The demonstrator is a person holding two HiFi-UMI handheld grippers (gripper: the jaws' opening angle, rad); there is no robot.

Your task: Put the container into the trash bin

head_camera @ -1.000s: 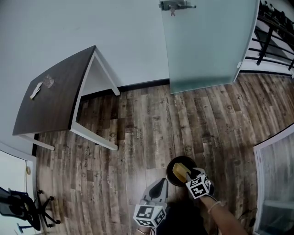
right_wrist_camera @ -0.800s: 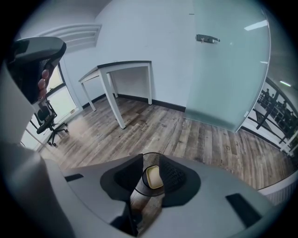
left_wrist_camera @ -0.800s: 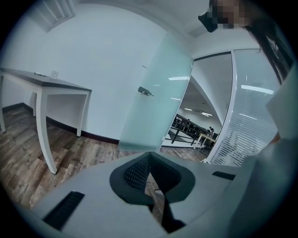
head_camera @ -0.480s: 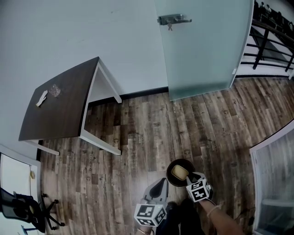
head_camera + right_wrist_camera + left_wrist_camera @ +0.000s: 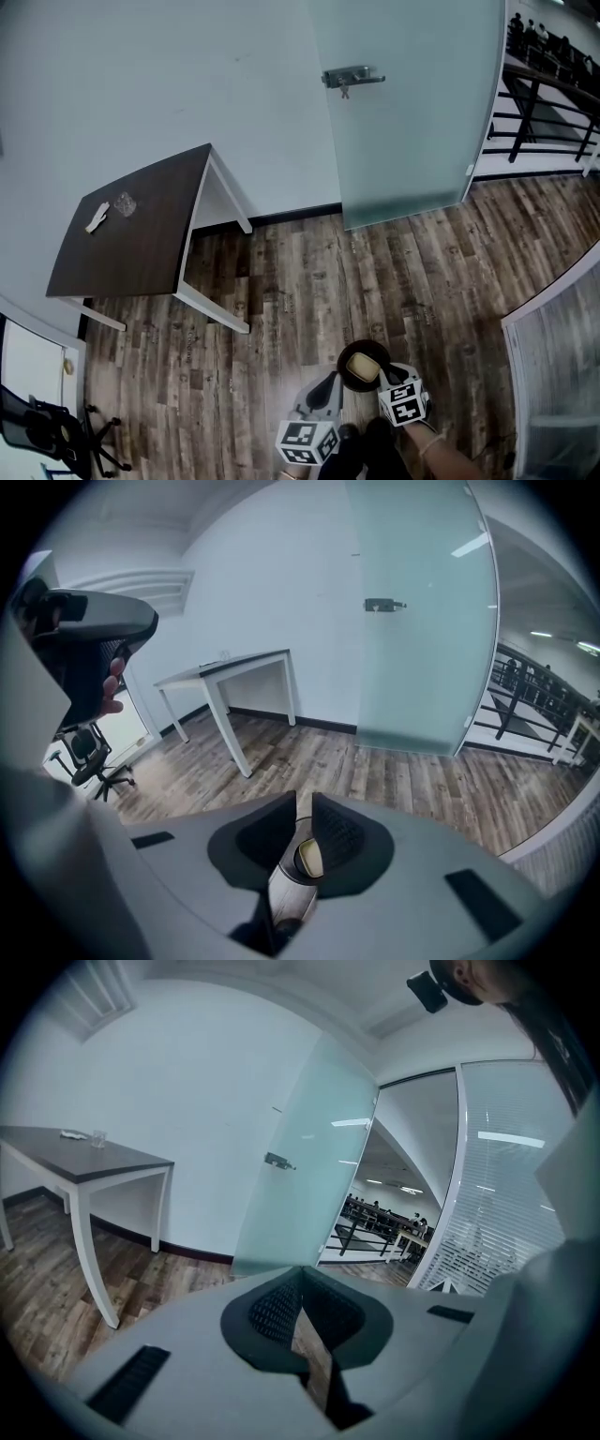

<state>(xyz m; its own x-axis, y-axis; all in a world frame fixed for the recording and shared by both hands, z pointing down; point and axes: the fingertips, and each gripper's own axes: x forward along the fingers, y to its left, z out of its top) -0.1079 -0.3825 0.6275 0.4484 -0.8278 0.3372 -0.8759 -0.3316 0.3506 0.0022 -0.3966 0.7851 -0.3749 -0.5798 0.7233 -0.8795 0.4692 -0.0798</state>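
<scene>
Down on the wood floor stands one round black trash bin (image 5: 343, 360), and the single yellowish container (image 5: 366, 372) lies inside it, touched by nothing. Of the two claws above it, the right gripper (image 5: 303, 802) is closing on empty air, its pads a narrow gap apart, while the left gripper (image 5: 300, 1273) has its tips together, empty. Well off, one dark table (image 5: 131, 258) carries one glass (image 5: 124, 202).

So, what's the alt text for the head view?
Looking steeply down at a wooden floor: a black trash bin holding a yellowish container, with the left gripper and right gripper, its empty jaws closing, right beside it. A dark table and frosted glass door stand beyond.
</scene>
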